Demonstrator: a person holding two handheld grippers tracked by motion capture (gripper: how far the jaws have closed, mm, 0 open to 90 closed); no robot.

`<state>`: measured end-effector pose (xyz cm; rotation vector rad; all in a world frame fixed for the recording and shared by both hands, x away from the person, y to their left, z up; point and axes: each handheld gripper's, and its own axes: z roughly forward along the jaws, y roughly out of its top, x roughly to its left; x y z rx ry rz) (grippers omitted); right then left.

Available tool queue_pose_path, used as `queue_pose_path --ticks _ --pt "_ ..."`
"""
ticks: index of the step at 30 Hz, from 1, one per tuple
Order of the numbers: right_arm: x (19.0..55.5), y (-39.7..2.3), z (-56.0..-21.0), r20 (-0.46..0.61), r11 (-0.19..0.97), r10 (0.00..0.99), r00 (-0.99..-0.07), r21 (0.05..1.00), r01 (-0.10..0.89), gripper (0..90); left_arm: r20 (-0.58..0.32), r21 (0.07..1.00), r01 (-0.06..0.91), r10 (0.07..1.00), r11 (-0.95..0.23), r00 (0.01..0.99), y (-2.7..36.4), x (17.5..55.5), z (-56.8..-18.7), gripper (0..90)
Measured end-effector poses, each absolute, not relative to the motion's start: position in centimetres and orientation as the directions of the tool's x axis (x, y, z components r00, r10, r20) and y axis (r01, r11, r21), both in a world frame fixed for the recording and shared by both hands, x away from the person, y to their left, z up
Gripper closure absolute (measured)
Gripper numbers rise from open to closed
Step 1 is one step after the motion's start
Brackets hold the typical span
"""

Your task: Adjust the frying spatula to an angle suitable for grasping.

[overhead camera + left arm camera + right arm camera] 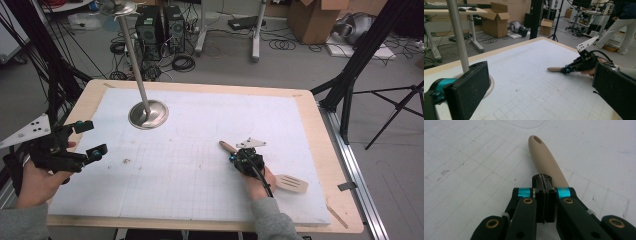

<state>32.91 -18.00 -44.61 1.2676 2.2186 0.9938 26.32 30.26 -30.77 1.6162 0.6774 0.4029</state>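
Right gripper (pixel 234 158) clenched over spatula (pixel 291 183) handle (grasp unclear); left gripper (pixel 90 139) released. Next: lift toward stand (pixel 148 114).

Both grippers (pixel 85 139) (pixel 544 180) are black, with teal bands near the jaws and brass-coloured screws at the link pivots. Each carries a grey three-cornered plate (pixel 29 130) dotted black. A black cable (pixel 262 177) trails back. Sleeves (pixel 272 220) are grey.

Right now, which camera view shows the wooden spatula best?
The high view: the wooden spatula shows from handle tip to slotted blade, lying on the table under the right gripper. The right gripper view gives a close look at its handle and hanging hole; the left gripper view catches the handle tip beyond that gripper.
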Motion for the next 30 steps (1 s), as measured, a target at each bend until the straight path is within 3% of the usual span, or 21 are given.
queue_pose_path --ticks 12,21,30 --pt "33.9 -18.4 -44.6 0.046 0.303 0.863 -0.503 0.749 0.589 90.0 -0.120 0.979 0.199 0.637 -0.053 0.762 30.4 26.1 -30.8 1.8" --pt "32.9 -20.9 -41.4 0.201 0.155 0.853 -0.482 0.784 0.601 90.0 -0.127 0.978 0.201 0.630 -0.047 0.766 30.4 26.4 -30.8 1.8" --pt "31.6 -24.5 -40.8 0.188 0.156 0.875 -0.446 0.763 0.627 90.0 -0.124 0.981 0.190 0.614 -0.043 0.779 29.8 26.8 -30.5 1.8"
